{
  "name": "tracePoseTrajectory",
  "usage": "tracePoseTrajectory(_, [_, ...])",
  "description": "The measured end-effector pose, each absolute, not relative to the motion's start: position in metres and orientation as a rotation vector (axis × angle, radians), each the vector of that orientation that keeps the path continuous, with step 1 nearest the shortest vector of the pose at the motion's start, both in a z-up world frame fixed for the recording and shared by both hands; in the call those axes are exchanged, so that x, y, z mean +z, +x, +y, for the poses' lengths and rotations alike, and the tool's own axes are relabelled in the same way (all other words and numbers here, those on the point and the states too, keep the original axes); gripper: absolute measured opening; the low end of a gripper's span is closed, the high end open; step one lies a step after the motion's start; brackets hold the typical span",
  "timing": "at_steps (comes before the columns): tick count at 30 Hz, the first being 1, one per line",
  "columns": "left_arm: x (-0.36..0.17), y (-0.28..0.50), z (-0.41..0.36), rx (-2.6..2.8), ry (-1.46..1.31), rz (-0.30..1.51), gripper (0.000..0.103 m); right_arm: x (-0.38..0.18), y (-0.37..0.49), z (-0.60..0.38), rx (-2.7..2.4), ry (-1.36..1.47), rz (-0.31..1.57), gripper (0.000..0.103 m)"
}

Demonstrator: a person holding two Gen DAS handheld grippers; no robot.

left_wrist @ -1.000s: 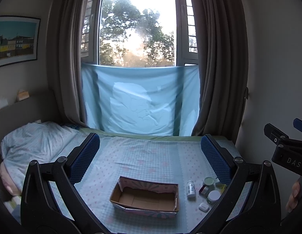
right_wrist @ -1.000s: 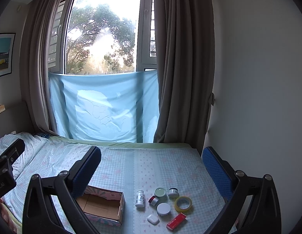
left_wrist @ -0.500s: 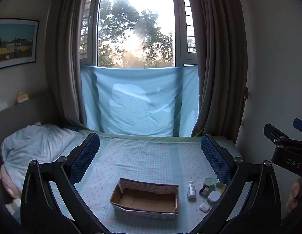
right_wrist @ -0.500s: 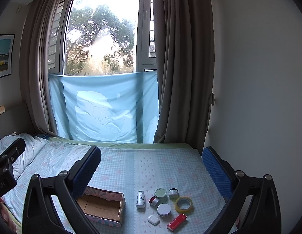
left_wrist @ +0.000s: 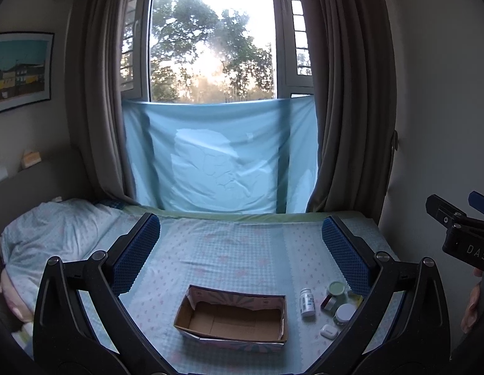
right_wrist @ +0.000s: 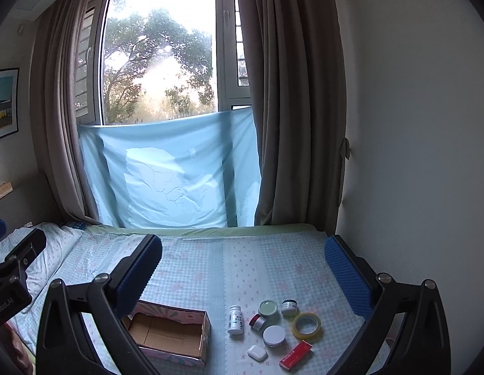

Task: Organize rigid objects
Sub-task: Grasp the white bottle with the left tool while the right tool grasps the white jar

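An open, empty cardboard box (left_wrist: 232, 317) (right_wrist: 168, 332) sits on the bed. To its right lie a white pill bottle (right_wrist: 235, 319) (left_wrist: 307, 302), a green-lidded jar (right_wrist: 268, 308), a small dark jar (right_wrist: 289, 307), a silver tin (right_wrist: 258, 322), a white-lidded jar (right_wrist: 274, 336), a yellow tape roll (right_wrist: 306, 325), a white earbud case (right_wrist: 257, 352) and a red box (right_wrist: 296, 355). My left gripper (left_wrist: 240, 250) is open and empty, held above the box. My right gripper (right_wrist: 243, 265) is open and empty, above the items.
The bed (left_wrist: 229, 250) has a light blue patterned sheet and a pillow (left_wrist: 51, 234) at the left. A window with brown curtains and a blue cloth (left_wrist: 220, 156) is behind. A white wall (right_wrist: 414, 156) borders the bed's right side.
Both views have shifted only slightly; the grippers stay open and the objects have not moved.
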State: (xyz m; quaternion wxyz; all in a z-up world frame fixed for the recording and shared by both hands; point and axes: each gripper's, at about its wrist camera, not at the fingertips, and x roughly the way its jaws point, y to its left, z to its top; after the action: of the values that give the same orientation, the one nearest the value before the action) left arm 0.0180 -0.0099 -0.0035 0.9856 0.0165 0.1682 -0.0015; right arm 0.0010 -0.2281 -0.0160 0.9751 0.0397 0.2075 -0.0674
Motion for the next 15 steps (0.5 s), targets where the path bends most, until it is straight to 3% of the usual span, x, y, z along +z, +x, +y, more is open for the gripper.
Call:
tracePoseTrajectory(6, [-0.034, 0.075, -0.036, -0.051, 0.052, 0.482, 0.103, -0.048, 0.034, -0.262, -0.22, 0.095, 0.501, 0.103])
tracePoseTrajectory(15, [-0.137, 0.179, -0.113, -0.178, 0.088, 0.809, 0.103, -0.141, 0.09, -0.334, -0.356, 0.146, 0.684, 0.103])
